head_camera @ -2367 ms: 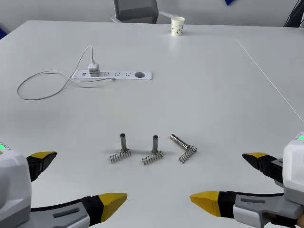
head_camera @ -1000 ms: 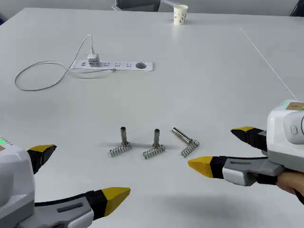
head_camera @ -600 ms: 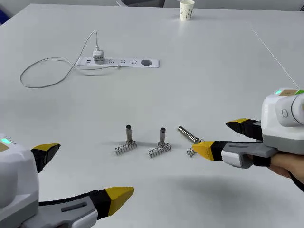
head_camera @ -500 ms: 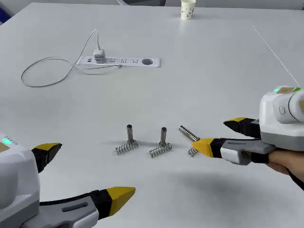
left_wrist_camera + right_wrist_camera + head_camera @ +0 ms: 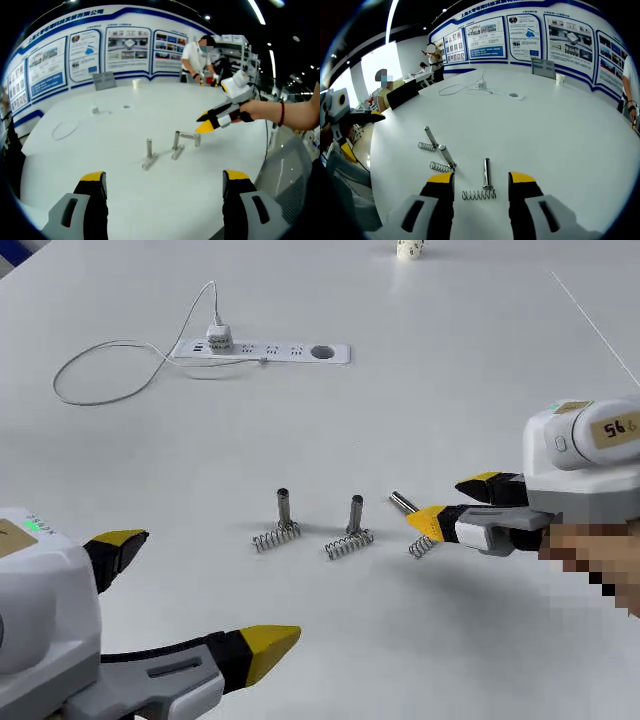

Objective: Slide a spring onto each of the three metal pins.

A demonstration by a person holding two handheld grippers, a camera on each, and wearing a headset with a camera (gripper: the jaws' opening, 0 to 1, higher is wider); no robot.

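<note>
Left claw [image 5: 195,592] is nearest, low at the front of the white worktop [image 5: 450,390]. Jaws spread wide, nothing in them, well apart from the parts.

Mid-worktop, three sets in a row:
- left pin [image 5: 283,505] upright, left spring [image 5: 276,537] lying at its foot
- middle pin [image 5: 356,512] upright, middle spring [image 5: 349,544] lying at its foot
- right pin [image 5: 403,503] on its side, right spring [image 5: 424,545] lying just beside its near end

No spring is on a pin yet.

Right claw [image 5: 450,502] is at the right end of the row, jaws partly open, gripping nothing. In the right gripper view the right pin and right spring lie between the two tips; can't tell whether anything touches.

Farther back: power strip [image 5: 262,351] with a white plug [image 5: 219,338] and a looped cable [image 5: 100,365]. Paper cup [image 5: 409,248] at the far edge.
</note>
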